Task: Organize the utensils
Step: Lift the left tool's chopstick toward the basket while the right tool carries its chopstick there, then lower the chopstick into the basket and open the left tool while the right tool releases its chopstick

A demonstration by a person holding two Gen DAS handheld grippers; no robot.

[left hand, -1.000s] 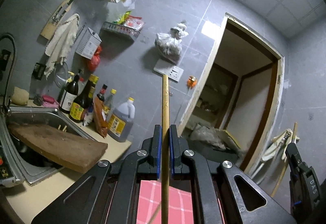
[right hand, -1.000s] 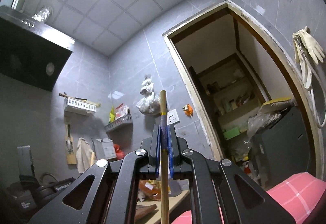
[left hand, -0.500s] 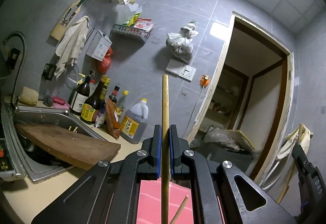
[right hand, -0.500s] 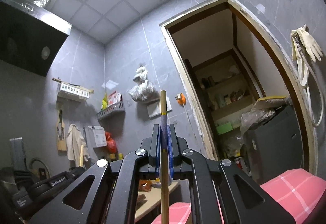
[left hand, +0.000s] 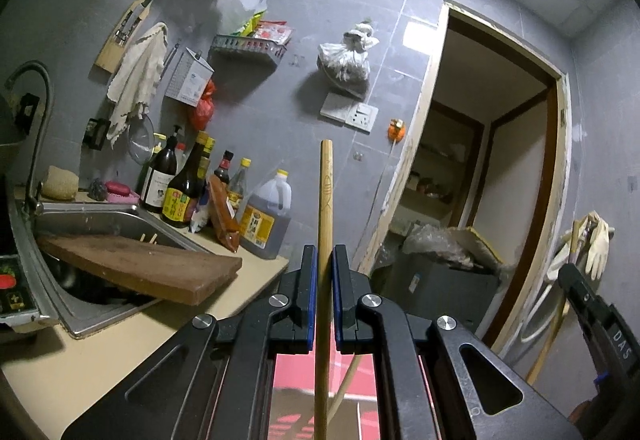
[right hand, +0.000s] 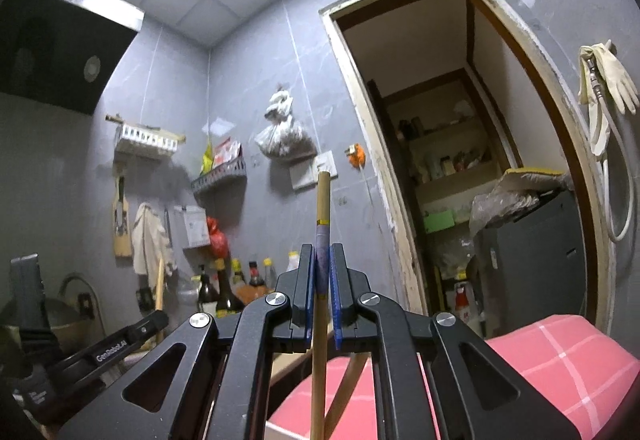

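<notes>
Both tools lower, each gripping one chopstick.

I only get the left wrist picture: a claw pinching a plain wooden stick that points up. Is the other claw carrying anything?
Observer: Yes. The right claw is shut on a second chopstick, which also points up.
Operator: Does it look like mine?
Observer: Not quite. It has a purple band just above the grip, with a gold ring on top of that.
Operator: Anything else in the room that I'm missing?
Observer: A black range hood hangs high on the left, outside your picture.
</notes>
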